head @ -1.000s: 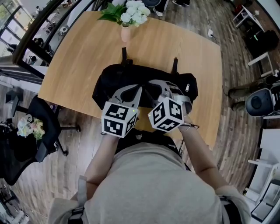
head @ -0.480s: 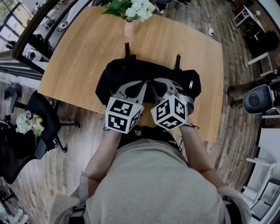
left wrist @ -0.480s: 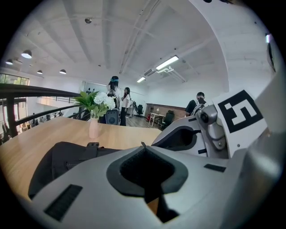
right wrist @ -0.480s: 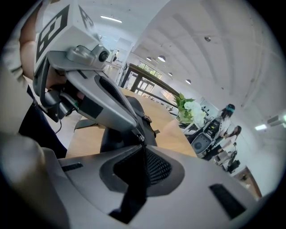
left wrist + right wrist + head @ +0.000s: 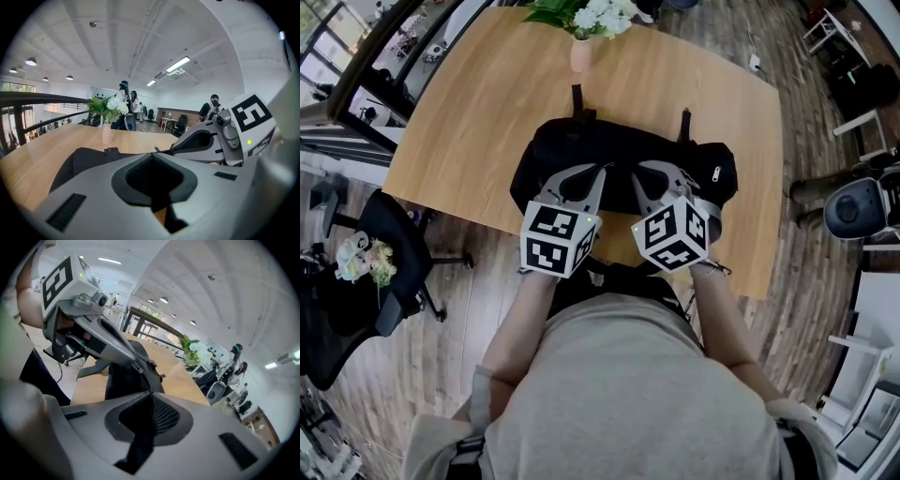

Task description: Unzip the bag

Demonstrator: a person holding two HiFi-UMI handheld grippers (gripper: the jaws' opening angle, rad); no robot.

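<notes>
Here a wooden bench (image 5: 469, 122) stands on a plank floor (image 5: 825, 281), with a vase of white flowers (image 5: 581, 52) at its 12 o'clock edge and a black chair (image 5: 384, 272) off toward 8 o'clock. The left tongs (image 5: 151, 157) are clenched, tips against the bag's top. The right tongs (image 5: 150, 398), at their 3 o'clock, have just been closing and grip the zip (image 5: 149, 380). The black bag (image 5: 553, 159) lies across the bench toward 6 o'clock, its two straps (image 5: 577, 98) pointing to 12 o'clock.
</notes>
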